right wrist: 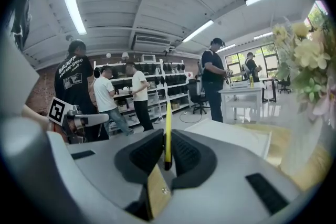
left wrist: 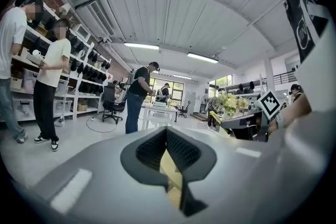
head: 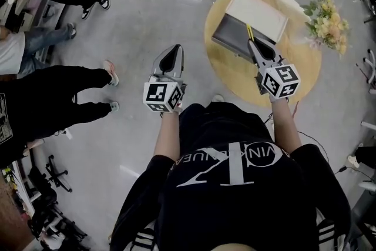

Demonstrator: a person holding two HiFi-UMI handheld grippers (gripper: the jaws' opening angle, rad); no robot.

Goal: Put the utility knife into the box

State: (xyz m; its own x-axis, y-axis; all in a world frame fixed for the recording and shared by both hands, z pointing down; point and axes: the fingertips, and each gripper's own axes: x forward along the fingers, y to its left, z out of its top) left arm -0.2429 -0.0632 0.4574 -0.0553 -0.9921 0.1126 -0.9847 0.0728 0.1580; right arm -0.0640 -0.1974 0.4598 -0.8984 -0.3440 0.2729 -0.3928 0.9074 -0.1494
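Observation:
A slim yellow utility knife (head: 249, 32) stands upright between the jaws of my right gripper (head: 252, 44), which is shut on it just above the near edge of the grey box (head: 230, 37). The box's white lid (head: 257, 12) lies open behind it. In the right gripper view the knife (right wrist: 167, 131) sticks up between the dark pads, with the white lid (right wrist: 236, 136) beyond. My left gripper (head: 173, 50) hangs over the floor left of the table, jaws together and nothing in them. In the left gripper view its pads (left wrist: 181, 150) meet, and the box (left wrist: 240, 122) is off to the right.
The box sits on a round wooden table (head: 299, 76) with a bunch of flowers (head: 326, 22) at its right edge. Several people (head: 53, 94) stand on the grey floor to the left. Shelves and an office chair (left wrist: 111, 102) line the room's far side.

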